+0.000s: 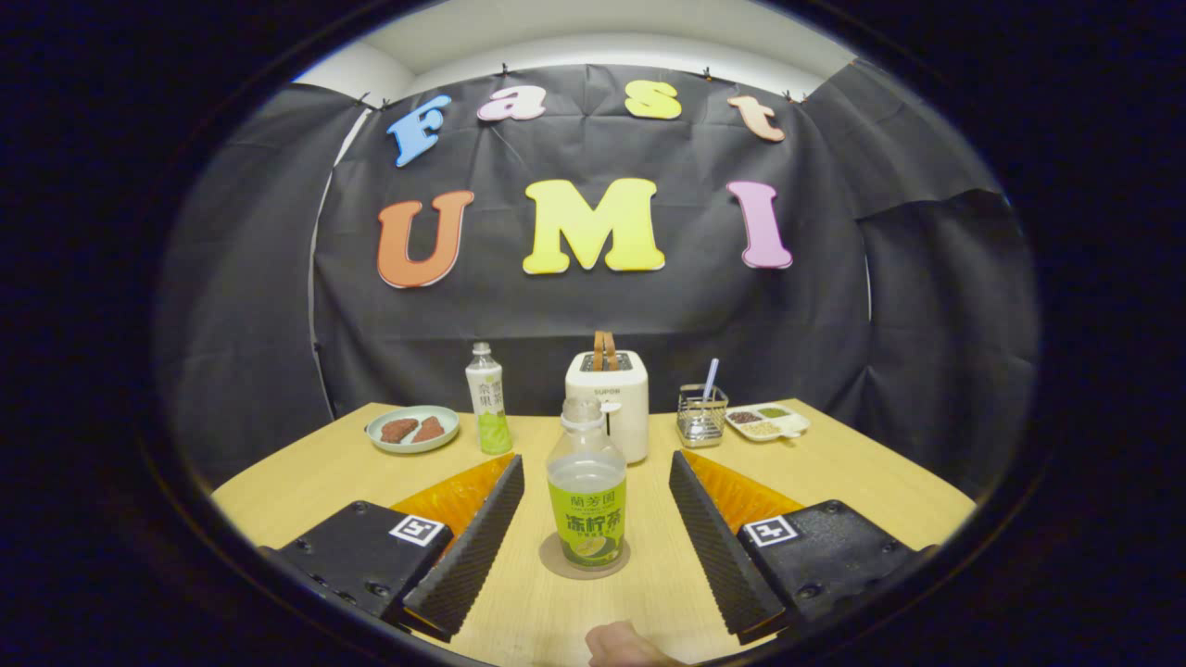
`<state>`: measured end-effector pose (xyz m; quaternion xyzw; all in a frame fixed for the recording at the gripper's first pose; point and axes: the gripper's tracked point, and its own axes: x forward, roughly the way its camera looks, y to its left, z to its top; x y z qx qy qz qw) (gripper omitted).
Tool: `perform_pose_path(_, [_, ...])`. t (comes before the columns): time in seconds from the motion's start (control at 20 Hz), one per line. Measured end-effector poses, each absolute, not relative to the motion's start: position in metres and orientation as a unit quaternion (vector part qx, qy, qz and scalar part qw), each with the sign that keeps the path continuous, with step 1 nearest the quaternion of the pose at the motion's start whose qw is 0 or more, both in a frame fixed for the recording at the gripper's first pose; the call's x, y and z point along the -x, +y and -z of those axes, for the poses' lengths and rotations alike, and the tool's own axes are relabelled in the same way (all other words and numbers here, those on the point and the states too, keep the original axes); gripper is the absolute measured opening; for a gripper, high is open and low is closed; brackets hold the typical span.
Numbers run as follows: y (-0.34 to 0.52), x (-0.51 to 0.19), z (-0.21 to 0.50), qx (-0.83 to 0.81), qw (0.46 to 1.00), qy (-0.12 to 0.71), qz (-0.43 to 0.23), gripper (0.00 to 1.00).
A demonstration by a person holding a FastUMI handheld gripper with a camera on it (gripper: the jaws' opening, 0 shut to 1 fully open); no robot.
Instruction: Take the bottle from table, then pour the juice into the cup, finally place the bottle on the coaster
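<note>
Plastic bottle (pixel 586 496): clear, round-bodied, green label, upright on the coaster (pixel 548 559), between the fingers at 12 o'clock.
Gripper (pixel 597 489): spread wide, touching nothing.
Handling: probably light, part full, smooth and slippery, walls that give; grip at the labelled waist.
Coaster: thin round disc on the wooden worktop (pixel 862 472).
Second bottle (pixel 487 398): slimmer, at 11 o'clock, beside a toaster (pixel 611 398).
Cup: none identifiable.
</note>
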<state>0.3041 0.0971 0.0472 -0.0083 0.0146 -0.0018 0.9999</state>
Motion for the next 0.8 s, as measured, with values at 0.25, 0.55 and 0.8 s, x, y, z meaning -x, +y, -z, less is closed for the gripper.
perform_pose_path(0.25, [0.091, -0.226, -0.075, 0.02, 1.0, -0.014, 0.01, 1.0])
perform_pose_path(0.55, [0.072, -0.148, -0.071, 0.012, 0.999, -0.028, 0.017, 1.0])
perform_pose_path(0.8, [0.061, -0.112, -0.039, -0.005, 1.0, -0.009, -0.003, 1.0])
